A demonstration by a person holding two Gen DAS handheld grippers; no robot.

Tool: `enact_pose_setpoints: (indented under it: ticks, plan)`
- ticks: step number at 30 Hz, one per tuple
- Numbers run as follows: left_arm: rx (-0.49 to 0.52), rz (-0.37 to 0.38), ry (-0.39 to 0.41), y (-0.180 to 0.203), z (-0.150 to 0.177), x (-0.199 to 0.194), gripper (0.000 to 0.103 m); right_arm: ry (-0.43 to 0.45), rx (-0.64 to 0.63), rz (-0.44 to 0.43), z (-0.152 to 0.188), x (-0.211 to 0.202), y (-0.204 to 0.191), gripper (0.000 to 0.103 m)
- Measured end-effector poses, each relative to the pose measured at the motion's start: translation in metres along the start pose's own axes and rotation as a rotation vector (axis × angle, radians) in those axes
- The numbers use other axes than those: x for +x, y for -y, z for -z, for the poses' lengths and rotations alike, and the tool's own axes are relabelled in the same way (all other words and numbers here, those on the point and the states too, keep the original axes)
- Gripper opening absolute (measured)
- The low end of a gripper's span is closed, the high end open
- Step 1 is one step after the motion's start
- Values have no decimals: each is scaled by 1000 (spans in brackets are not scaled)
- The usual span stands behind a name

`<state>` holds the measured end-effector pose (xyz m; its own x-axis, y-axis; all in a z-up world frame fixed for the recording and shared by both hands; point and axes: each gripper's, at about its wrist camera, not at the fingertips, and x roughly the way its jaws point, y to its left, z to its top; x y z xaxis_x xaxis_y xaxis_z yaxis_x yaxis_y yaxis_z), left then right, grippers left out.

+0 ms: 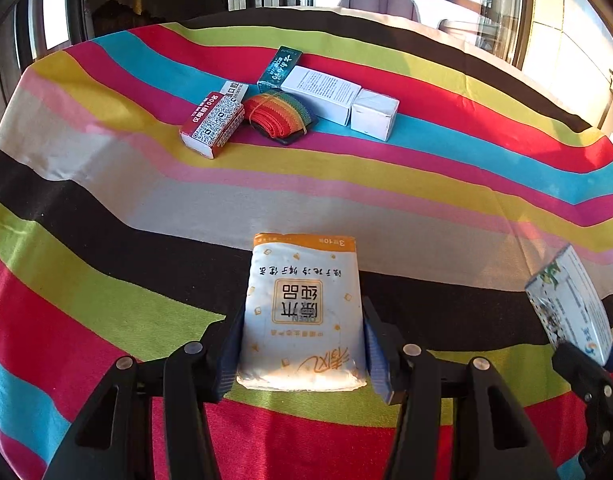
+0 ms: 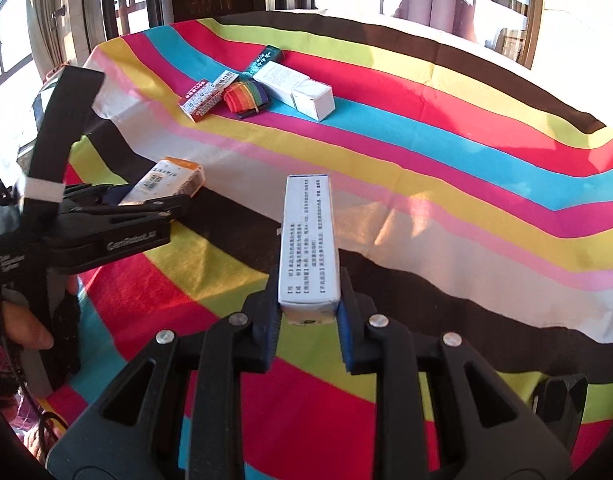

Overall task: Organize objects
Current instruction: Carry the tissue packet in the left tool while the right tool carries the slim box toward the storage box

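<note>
My left gripper is shut on a white and orange tissue pack, held above the striped cloth; the same pack and gripper show in the right wrist view. My right gripper is shut on a long white medicine box, which points forward; it also shows at the right edge of the left wrist view. At the far side lies a group: a red box, a rainbow strap roll, a dark green box, a long white box and a small white box.
The table wears a striped multicoloured cloth. Its far edge lies just behind the group of boxes. Windows and bright light stand beyond. The person's hand holds the left gripper at the left.
</note>
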<state>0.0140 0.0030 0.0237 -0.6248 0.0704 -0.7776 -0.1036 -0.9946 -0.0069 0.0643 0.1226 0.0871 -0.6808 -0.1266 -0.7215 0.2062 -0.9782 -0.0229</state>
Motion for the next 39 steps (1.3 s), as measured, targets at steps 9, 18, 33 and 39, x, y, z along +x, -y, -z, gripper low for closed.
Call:
enact_pose_setpoints:
  ticks: [9, 18, 33, 39]
  plan:
    - [-92, 46, 23, -20, 24, -29, 53, 31, -72, -28, 17, -36, -32, 28]
    - [-74, 62, 137, -35, 47, -98, 53, 31, -88, -39, 26, -47, -45, 28]
    - [-83, 44, 121, -68, 104, -130, 53, 15, -160, -58, 31, -49, -73, 28]
    - [-105, 23, 116, -87, 121, -138, 53, 12, -196, -73, 33, -51, -91, 28]
